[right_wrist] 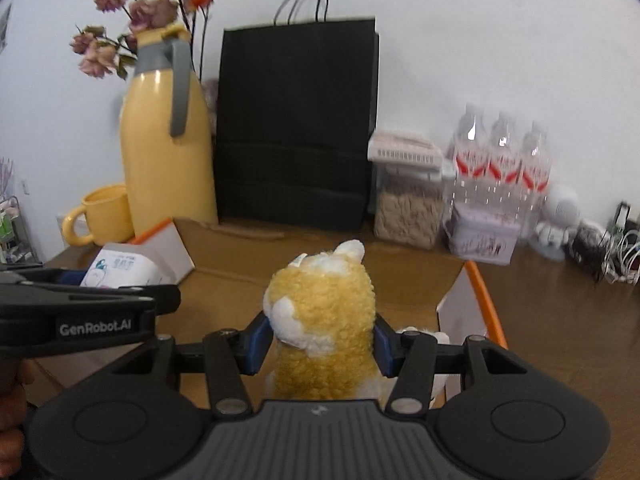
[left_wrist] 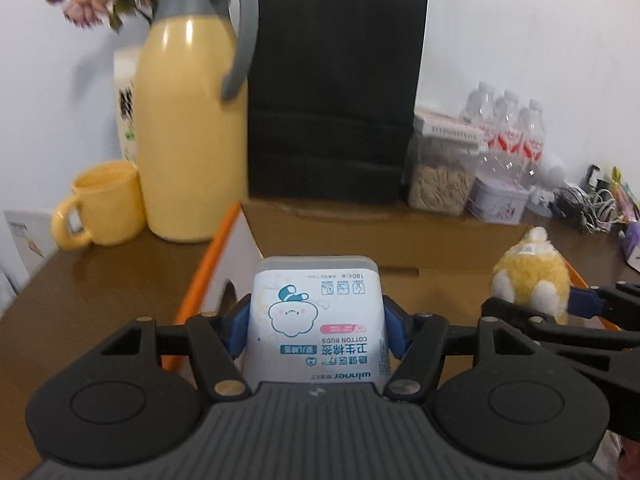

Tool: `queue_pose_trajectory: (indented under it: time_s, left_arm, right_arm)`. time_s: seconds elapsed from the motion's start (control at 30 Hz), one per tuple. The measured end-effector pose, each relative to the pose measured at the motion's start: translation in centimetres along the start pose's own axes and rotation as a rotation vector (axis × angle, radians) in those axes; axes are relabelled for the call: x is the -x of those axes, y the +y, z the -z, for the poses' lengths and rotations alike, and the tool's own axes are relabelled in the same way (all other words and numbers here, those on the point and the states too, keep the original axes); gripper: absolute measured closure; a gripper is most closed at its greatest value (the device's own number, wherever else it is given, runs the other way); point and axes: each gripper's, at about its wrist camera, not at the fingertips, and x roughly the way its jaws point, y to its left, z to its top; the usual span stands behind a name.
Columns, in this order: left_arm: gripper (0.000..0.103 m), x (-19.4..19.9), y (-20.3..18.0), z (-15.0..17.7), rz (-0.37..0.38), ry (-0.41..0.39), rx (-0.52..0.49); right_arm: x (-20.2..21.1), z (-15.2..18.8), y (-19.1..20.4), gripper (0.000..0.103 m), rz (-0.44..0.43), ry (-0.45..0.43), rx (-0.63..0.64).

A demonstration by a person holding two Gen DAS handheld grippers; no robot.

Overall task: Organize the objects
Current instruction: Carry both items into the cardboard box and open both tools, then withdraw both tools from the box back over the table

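Left gripper (left_wrist: 316, 330) clamps cotton buds box (left_wrist: 316, 320) between its pads.

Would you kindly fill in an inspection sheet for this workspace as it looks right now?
Surface: brown wooden table.
Job's things: cotton buds box and plush toy, both held over an open cardboard box.
Clutter: yellow thermos jug, yellow mug, black paper bag, food container, water bottles, small tin.
Grippers: left gripper shut on the cotton buds box; right gripper shut on the plush toy.
Cables: tangle at far right.
Surroundings: white wall, dried flowers.
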Motion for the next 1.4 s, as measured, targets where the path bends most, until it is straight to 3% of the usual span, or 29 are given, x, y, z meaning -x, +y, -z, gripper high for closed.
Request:
queue_pose_trajectory:
  time_s: [0.23,0.33,0.37,0.43,0.5,0.97,1.4]
  left_arm:
    - [0.036,-0.6,0.2,0.6,0.009,0.010,0.007]
    - [0.008,0.1,0.3,0.5,-0.008,-0.037,0.014]
    - [0.005,0.4,0.3,0.5,-0.018,-0.054,0.018]
    - [0.001,0.8,0.3,0.4,-0.025,-0.075,0.022]
    - [0.000,1.0,0.4,0.3,-0.031,-0.090,0.033]
    - [0.000,2.7,0.7,-0.5,-0.030,-0.129,0.055]
    - [0.000,8.9,1.6,-0.1,-0.022,-0.191,0.046]
  right_arm:
    - [-0.6,0.6,-0.3,0.043,-0.014,0.023,-0.003]
    - [-0.3,0.8,-0.5,0.022,-0.004,0.020,-0.012]
    - [-0.1,0.8,-0.6,0.013,-0.001,0.014,-0.016]
    - [0.3,0.6,-0.9,0.011,-0.005,0.001,-0.023]
    - [0.7,0.4,-1.1,0.000,0.001,-0.013,-0.030]
    - [2.5,-0.4,-1.5,0.000,0.014,-0.077,-0.039]
    - [9.3,-0.4,-0.4,0.000,0.053,-0.181,0.023]
